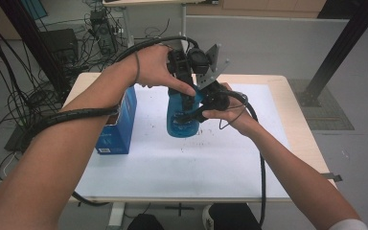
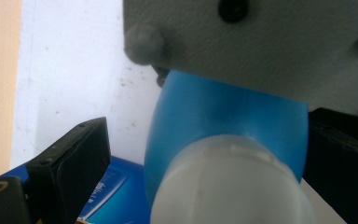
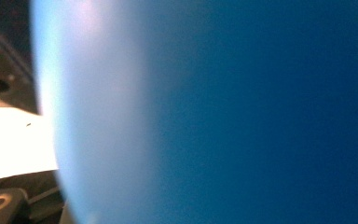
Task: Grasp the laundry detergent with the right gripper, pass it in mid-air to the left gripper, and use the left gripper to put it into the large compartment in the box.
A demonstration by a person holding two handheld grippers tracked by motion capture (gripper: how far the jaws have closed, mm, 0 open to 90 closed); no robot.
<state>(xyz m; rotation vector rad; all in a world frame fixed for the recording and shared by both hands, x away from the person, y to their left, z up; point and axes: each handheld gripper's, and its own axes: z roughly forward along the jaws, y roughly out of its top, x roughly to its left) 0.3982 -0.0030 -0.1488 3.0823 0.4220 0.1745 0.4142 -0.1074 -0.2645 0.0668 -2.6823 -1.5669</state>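
The white cap [image 2: 230, 186] sits nearest the lens in the left gripper view, its blue bottle [image 2: 223, 123] running away behind it, so the bottle's long axis lies along the line of the left gripper [image 1: 188, 93]. One black jaw stands off to the left of the cap with bare white sheet showing between them, and the other is at the right edge, close beside the bottle's shoulder. The jaws stand apart on either side of the cap and are not yet pressing it.

In the right gripper view the blue wall of the bottle [image 3: 223, 112] is so close that it blurs, with a dark jaw at the left edge hard against it. From above, the right gripper [image 1: 199, 111] comes in from the side across the body of the upright bottle [image 1: 182, 125], apparently clamped on it and steadying it over the table [image 1: 287, 120], though whether the base rests on the sheet I cannot tell.

The coming move seems to turn on the cap: it lies straight between the left fingers, along their reach, so that hand is the nearer to close on it and twist. A blue box [image 1: 120, 127] stands beside the left forearm, clear of both grippers.
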